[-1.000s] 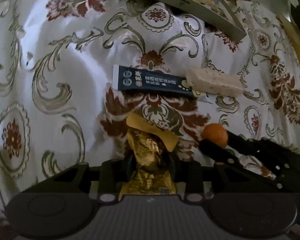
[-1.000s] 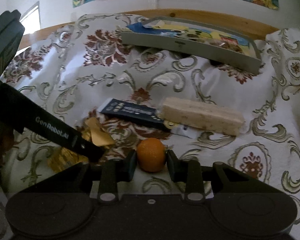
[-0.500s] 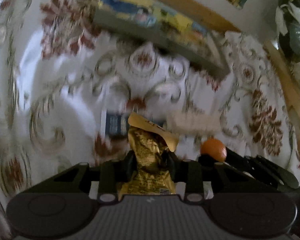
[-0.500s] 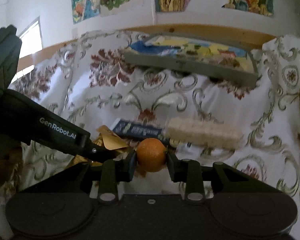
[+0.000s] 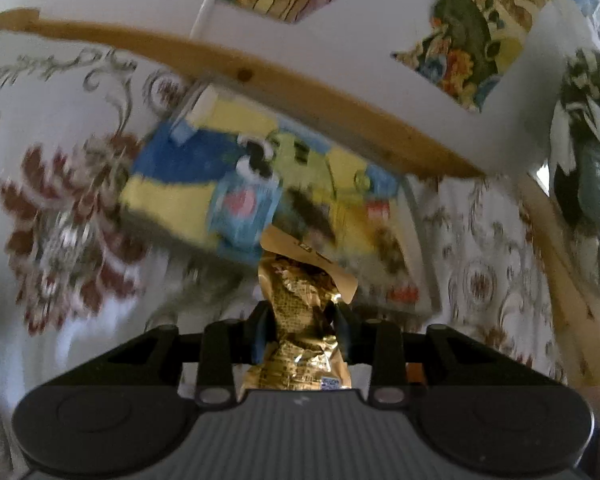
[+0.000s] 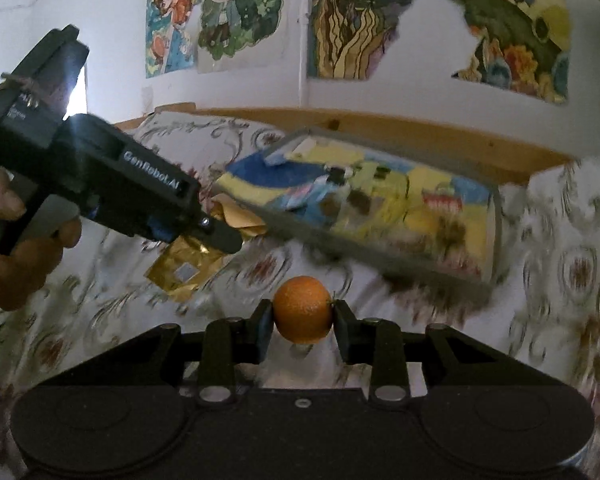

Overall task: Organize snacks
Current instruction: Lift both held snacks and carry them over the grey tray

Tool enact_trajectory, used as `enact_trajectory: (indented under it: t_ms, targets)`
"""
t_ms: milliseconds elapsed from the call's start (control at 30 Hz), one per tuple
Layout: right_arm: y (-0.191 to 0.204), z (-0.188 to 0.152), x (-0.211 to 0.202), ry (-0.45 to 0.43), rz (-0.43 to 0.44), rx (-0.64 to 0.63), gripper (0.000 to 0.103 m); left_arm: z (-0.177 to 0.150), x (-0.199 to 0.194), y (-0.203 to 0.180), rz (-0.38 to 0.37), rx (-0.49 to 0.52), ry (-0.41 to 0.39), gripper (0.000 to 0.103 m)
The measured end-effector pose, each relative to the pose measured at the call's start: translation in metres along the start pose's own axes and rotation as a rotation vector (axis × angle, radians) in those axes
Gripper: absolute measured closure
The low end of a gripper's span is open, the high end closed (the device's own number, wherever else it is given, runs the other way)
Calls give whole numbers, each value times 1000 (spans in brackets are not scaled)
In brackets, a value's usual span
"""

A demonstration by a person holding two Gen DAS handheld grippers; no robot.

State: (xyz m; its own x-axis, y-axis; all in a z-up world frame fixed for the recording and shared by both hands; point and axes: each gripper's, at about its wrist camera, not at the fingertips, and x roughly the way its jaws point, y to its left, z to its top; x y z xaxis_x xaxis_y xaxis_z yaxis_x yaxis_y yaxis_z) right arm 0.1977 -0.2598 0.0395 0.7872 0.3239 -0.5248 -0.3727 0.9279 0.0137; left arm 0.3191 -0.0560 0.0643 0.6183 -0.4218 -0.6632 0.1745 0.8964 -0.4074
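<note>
My left gripper [image 5: 300, 322] is shut on a crinkled gold snack packet [image 5: 300, 320], held up in the air just before a grey tray [image 5: 422, 256] with a colourful picture inside. In the right wrist view that left gripper [image 6: 236, 240] reaches in from the left, a hand around its handle, and the gold snack packet [image 6: 184, 270] hangs at the tray's near left corner. My right gripper [image 6: 302, 322] is shut on a small orange [image 6: 303, 309], lifted above the cloth in front of the grey tray [image 6: 380, 256].
A white cloth with red and grey flower patterns [image 6: 560, 272] covers the surface. A wooden rail [image 6: 420, 136] runs behind the tray, with a white wall and posters [image 6: 380, 20] above it. A dark bag [image 5: 596, 184] hangs at the far right of the left wrist view.
Both grippers rose off the cloth and moved toward the tray, carrying the gold packet and the orange. The dark blue packet and pale bar on the cloth have dropped out of view.
</note>
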Motion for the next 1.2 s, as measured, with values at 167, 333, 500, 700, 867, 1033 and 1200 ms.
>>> enact_trajectory:
  t_ms: [167,333,500,700,867,1033,1200]
  targets:
    - [-20,25,21,-64,-31,21,69,29,22,-3,19,23,-10,66]
    - [-40,42,43,-103,-65,47,69,50,48,-3,45,46,4,66]
    - [-58,56,78,-95,-113,68,69,62,70,-4,69,49,7,66]
    - [-67,60,117,-72,-168,23,69,68,85,-7,91,97,-13,66]
    - [-73,61,128,-66,-183,37,68,69,95,-11,115,134,-17,66]
    - [-74,57,136,-38,-203,35,68,67,103,-11,136,141,-4,65]
    - [-75,51,140,-25,-212,37,67,63,110,-8,154,150,10,62]
